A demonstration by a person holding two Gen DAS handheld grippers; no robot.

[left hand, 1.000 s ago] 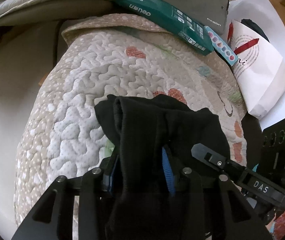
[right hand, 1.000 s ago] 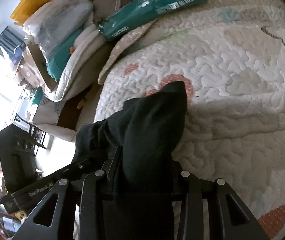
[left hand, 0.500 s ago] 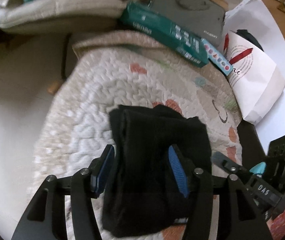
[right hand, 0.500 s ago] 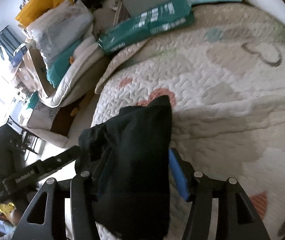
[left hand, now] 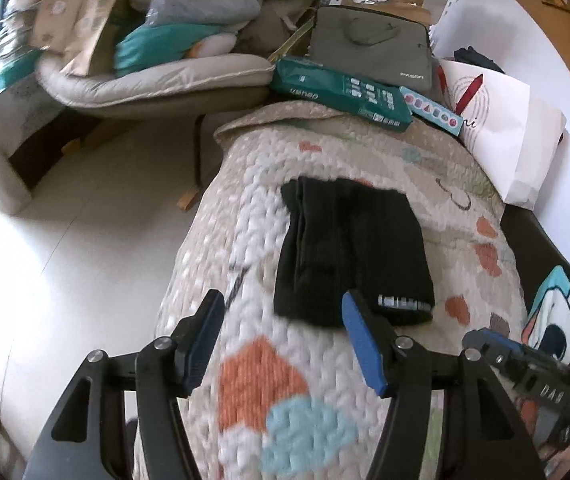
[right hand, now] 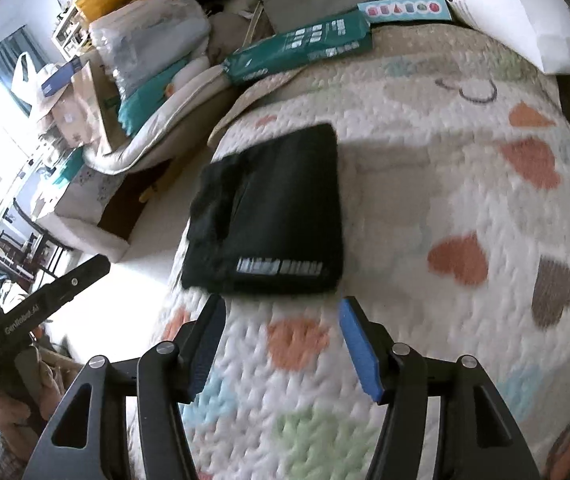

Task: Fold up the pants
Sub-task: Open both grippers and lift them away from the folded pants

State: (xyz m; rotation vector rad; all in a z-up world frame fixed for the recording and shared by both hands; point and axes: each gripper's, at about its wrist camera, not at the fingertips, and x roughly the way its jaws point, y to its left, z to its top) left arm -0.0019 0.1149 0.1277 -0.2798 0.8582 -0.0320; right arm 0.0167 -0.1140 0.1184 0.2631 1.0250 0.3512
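The black pants (left hand: 349,248), folded into a compact rectangle with a white printed strip on the near end, lie flat on the cream quilted blanket with coloured hearts (left hand: 269,384), close to its left edge where the quilt drops to the pale floor (left hand: 65,264). Open quilt stretches to the right of the pants and on the near side; at the far edge sit a teal cardboard box (left hand: 341,94), a grey laptop bag (left hand: 373,52) and a white paper bag (left hand: 517,148). A second ago both grippers were clamped on the bunched fabric; now each has let go and pulled back. The left gripper (left hand: 285,340) hovers with its blue-padded fingers spread wide, nothing between them, just short of the pants' near end. The right gripper (right hand: 281,340) is likewise spread and empty above the quilt.
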